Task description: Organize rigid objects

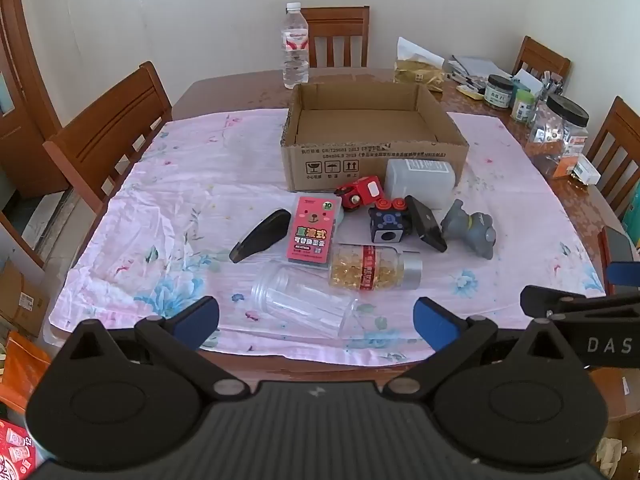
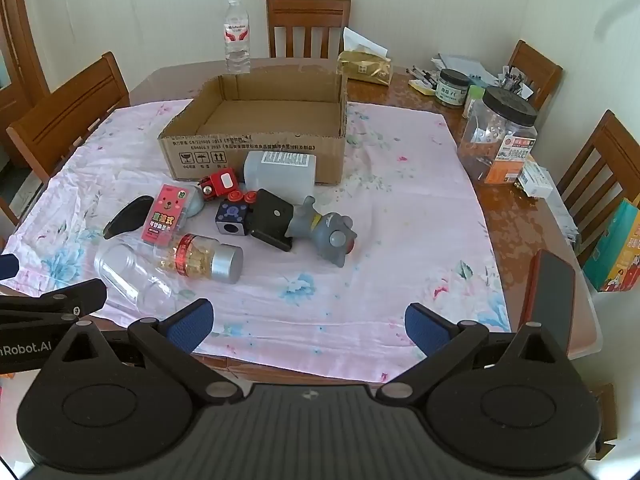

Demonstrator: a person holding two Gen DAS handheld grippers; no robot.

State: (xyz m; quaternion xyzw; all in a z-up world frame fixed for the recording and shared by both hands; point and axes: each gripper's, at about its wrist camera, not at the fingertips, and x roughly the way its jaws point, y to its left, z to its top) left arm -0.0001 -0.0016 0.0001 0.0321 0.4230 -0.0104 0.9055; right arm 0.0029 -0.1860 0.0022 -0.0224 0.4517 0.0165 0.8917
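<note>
An open cardboard box stands on the pink floral cloth. In front of it lies a cluster: a white plastic bottle, a red toy car, a dark cube with red buttons, a black flat block, a grey toy animal, a pink card pack, a black curved piece, a capsule bottle with a silver cap and a clear jar on its side. My left gripper and right gripper hover open at the near edge, holding nothing.
A water bottle stands behind the box. Jars, pens and papers crowd the far right of the table. A phone lies at the right near edge. Wooden chairs surround the table.
</note>
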